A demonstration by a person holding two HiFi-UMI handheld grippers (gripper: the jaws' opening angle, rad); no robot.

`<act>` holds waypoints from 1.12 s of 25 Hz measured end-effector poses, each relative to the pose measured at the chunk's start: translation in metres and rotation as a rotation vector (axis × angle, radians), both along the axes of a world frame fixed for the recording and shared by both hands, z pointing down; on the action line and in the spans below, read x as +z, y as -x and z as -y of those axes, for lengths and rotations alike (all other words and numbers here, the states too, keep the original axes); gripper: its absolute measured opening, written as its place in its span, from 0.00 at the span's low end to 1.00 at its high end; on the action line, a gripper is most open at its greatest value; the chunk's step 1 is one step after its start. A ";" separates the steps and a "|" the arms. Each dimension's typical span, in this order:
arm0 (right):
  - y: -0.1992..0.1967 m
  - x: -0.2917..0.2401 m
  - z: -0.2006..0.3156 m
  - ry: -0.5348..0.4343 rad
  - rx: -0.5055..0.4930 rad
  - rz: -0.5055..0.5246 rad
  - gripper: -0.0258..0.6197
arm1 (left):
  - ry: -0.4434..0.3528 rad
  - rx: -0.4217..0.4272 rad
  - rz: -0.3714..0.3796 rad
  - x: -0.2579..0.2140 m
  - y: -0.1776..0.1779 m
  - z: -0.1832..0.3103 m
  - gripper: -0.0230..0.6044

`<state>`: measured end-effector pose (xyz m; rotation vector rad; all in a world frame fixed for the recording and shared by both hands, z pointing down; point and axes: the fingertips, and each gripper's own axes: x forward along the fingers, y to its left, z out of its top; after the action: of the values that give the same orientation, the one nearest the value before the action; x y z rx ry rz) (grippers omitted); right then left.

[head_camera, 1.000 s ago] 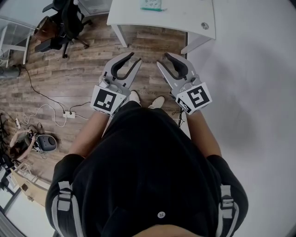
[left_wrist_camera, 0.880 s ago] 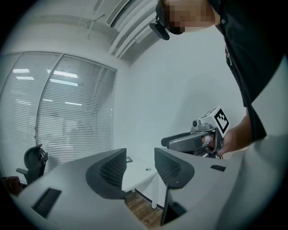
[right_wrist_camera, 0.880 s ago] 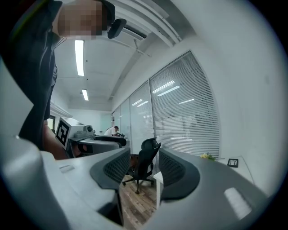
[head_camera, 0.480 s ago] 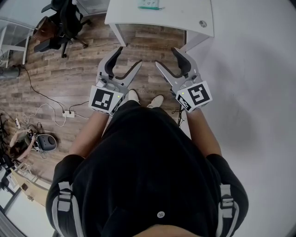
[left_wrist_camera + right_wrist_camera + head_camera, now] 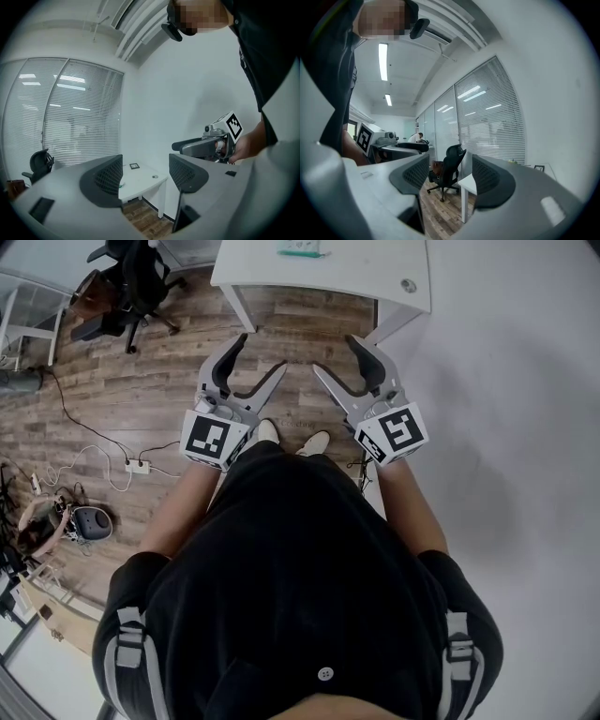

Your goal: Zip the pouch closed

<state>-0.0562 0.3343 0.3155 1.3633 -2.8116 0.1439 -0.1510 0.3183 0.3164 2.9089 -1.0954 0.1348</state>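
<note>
Left gripper (image 5: 262, 352) and right gripper (image 5: 335, 354) have just swung wide, both empty — a hasty reach could shove the likely teal pouch (image 5: 300, 248) off the white desk (image 5: 366, 273).

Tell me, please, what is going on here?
A person stands on a wood floor in front of a white table, holding out the left gripper and the right gripper. The fingers of both have just been opening and now stand wide apart with nothing between them. A small green thing lies on the table, too small to identify. No zipping has begun.
</note>
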 end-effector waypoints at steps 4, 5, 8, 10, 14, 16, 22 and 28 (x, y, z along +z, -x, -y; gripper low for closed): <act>-0.008 0.001 -0.004 0.004 -0.005 0.012 0.50 | -0.007 -0.002 0.005 -0.001 -0.008 -0.007 0.51; -0.011 0.000 -0.005 0.005 -0.006 0.017 0.50 | -0.006 -0.004 0.010 -0.001 -0.010 -0.008 0.51; -0.018 -0.001 -0.008 -0.001 -0.017 0.020 0.50 | -0.004 -0.010 0.008 -0.002 -0.017 -0.013 0.51; -0.023 0.000 -0.012 -0.003 -0.020 0.021 0.50 | -0.004 -0.023 0.008 -0.001 -0.022 -0.016 0.51; -0.033 0.003 -0.016 -0.006 -0.028 0.015 0.50 | -0.007 -0.052 0.016 0.001 -0.031 -0.022 0.51; -0.038 0.001 -0.017 -0.010 -0.036 0.009 0.50 | -0.014 -0.056 0.013 -0.002 -0.035 -0.024 0.51; -0.051 0.004 -0.012 -0.005 -0.036 0.021 0.48 | -0.020 -0.075 0.032 0.003 -0.043 -0.024 0.51; -0.056 0.009 0.001 0.001 -0.037 0.009 0.48 | -0.019 -0.093 0.029 0.010 -0.045 -0.010 0.51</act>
<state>0.0000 0.3335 0.3241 1.3124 -2.8415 0.1509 -0.1060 0.3287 0.3268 2.8747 -1.2402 0.1651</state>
